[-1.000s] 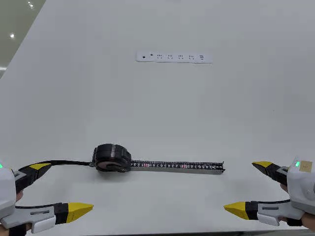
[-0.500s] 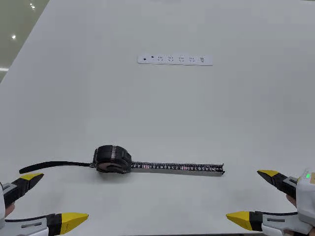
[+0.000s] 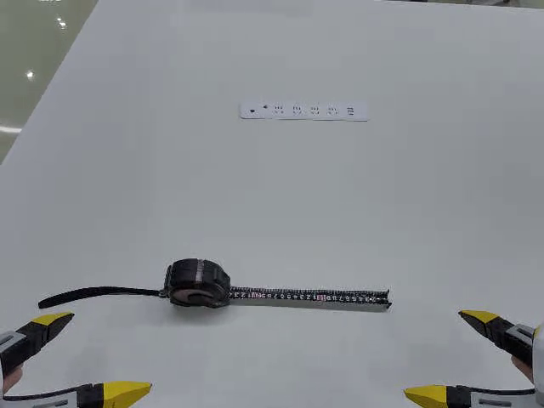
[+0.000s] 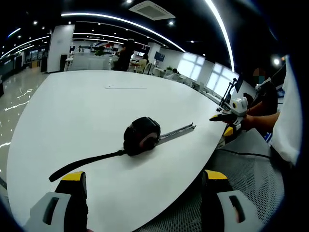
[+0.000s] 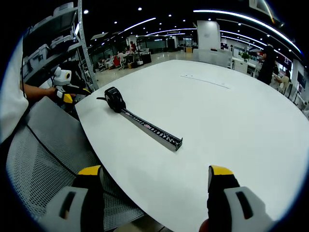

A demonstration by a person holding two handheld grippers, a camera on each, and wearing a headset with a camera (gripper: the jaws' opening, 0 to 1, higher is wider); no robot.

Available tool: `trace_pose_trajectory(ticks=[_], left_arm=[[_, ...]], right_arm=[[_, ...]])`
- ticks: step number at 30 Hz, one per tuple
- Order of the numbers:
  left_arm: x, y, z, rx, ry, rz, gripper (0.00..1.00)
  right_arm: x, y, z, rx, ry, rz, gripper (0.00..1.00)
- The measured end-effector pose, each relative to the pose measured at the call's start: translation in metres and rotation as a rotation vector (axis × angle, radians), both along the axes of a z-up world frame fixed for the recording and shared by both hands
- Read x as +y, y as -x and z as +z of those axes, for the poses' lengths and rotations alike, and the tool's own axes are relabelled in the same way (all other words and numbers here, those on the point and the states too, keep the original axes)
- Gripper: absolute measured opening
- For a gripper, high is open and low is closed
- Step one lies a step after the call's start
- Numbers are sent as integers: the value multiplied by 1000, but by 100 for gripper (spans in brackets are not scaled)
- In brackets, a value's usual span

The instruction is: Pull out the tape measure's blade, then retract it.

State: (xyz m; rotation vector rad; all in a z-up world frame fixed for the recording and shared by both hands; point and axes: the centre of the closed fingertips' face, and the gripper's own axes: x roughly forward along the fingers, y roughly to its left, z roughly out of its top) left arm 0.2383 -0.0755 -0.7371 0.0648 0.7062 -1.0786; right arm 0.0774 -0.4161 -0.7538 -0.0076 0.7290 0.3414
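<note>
Tape measure (image 3: 204,287) count: one. It lies flat on the white surface (image 3: 255,195), and nothing holds it. Its round black case (image 3: 195,283) is the spot to find the rest from. One blade (image 3: 310,297) is pulled out of the case and lies straight on the surface to the right of it, with small marks all along it. One thin black strap (image 3: 98,294) runs out of the case the other way, to the left, and it lies on the surface too. One flat white power strip (image 3: 303,110) lies well beyond the case, far from the person. Its row of sockets is too small to count.

There are two grippers. Each has two fingers with yellow tips, so there are four yellow tips in all. The left gripper (image 3: 89,357) is to the left of the case and nearer the person. It is near the loose end of the strap, with a gap between them. Its fingers (image 3: 53,320) are spread wide apart and have nothing between them. The right gripper (image 3: 450,355) is well to the right of the case and nearer the person, out past the tip of the blade and apart from it. Its fingers (image 3: 480,318) are spread wide too, and they hold nothing.

In the left gripper view the case sits ahead, between the two fingers. In the right gripper view the tip of the blade is the near end and the case is the far end.
</note>
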Motion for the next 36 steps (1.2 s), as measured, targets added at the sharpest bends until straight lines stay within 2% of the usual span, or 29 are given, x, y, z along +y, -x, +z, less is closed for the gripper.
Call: trace_pose_trajectory(ticks=[7, 21, 36], left_arm=[[0, 0, 1, -8, -3, -3, 96], [-5, 2, 0, 4, -6, -6, 95], [-29, 0, 6, 12, 7, -22, 92]], right_arm=[[1, -2, 0, -4, -3, 1, 90], [2, -2, 0, 0, -7, 3, 90], [5, -6, 1, -5, -14, 5, 89]])
